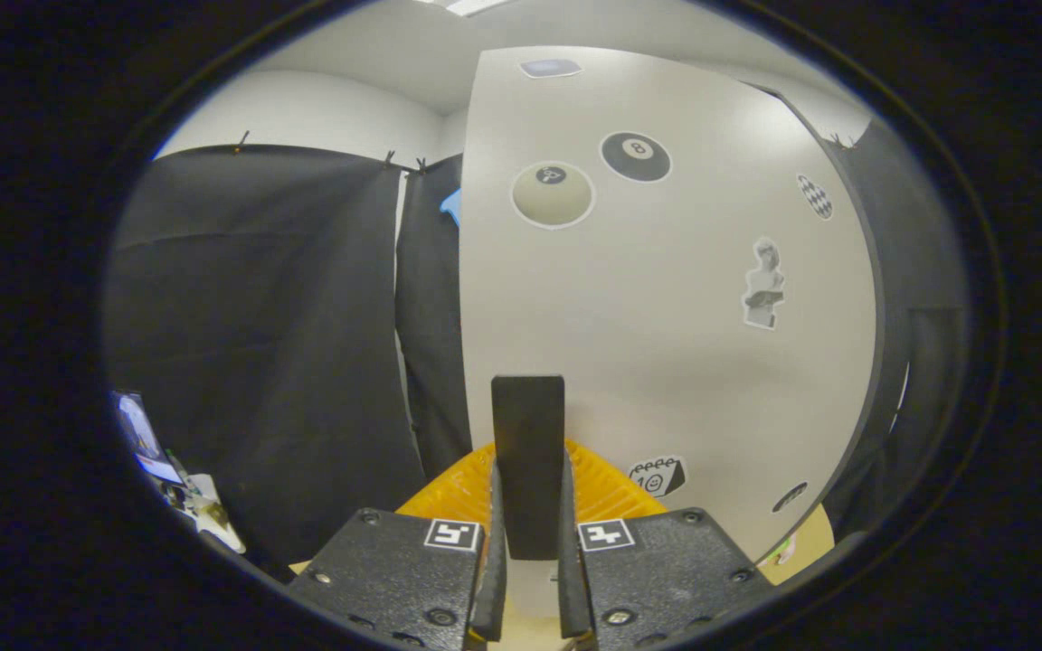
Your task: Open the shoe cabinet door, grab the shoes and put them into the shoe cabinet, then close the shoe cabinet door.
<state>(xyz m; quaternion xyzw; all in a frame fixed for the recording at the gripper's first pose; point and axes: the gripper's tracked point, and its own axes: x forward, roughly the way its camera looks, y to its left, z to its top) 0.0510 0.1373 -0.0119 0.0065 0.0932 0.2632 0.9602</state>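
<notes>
- Your claw (pixel 528 579) is clamped, both fingers pressing on the dark handle (pixel 528 452) of the cabinet door (pixel 666 316).
- Handle stands upright at the door's lower part.
- Advice: keep the grip firm and follow the hinge arc.

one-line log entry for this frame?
phase: door handling | gripper: shut on door handle | cabinet door: white, stickered, close ahead | shoes: unseen

black cloth (pixel 259 344), white wall (pixel 322 113)
</notes>
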